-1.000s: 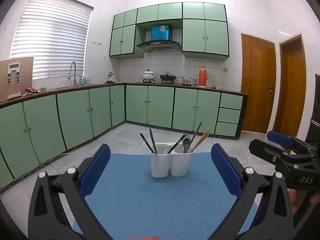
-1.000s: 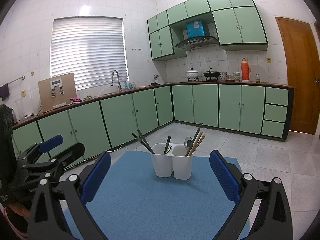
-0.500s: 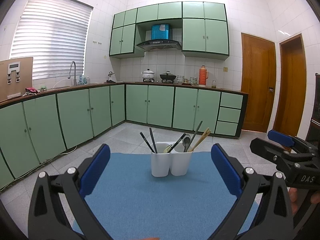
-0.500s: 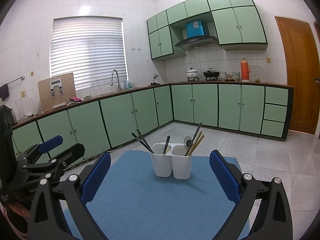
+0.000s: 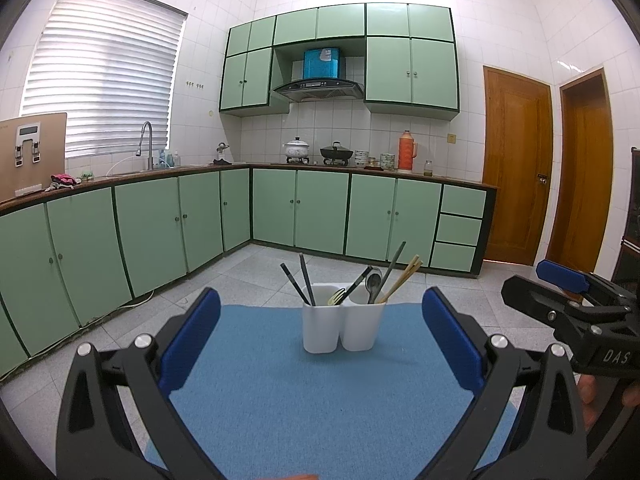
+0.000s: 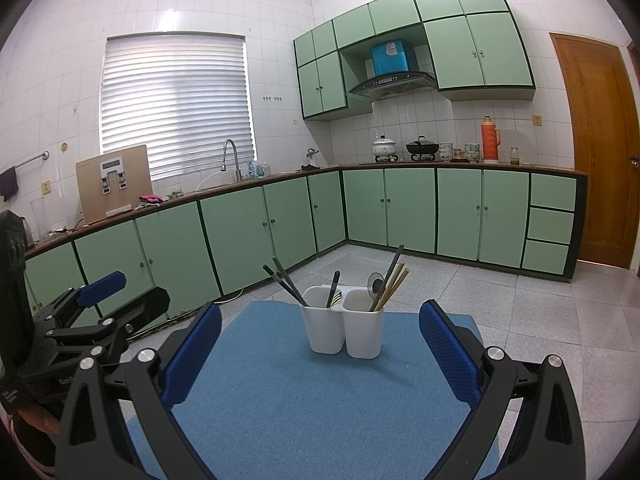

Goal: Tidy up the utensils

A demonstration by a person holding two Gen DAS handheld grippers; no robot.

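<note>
Green-cabinet kitchen, blue mat (image 5: 304, 408) | white two-cup holder (image 5: 342, 326) mid-mat holds the utensils (image 5: 374, 280) | left gripper (image 5: 320, 344), right gripper (image 6: 320, 346) wide, empty (well apart from holder) | step: looks sorted, else pre-approach | next: check stray pieces

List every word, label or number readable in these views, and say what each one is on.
"DAS" – white letters on the black body of the right tongs, seen from the left wrist view.
Partial white lettering on the left tongs in the right wrist view – cut off, unreadable.
Label on the blue box above the range hood – too small to read.
Nothing else legible.
</note>
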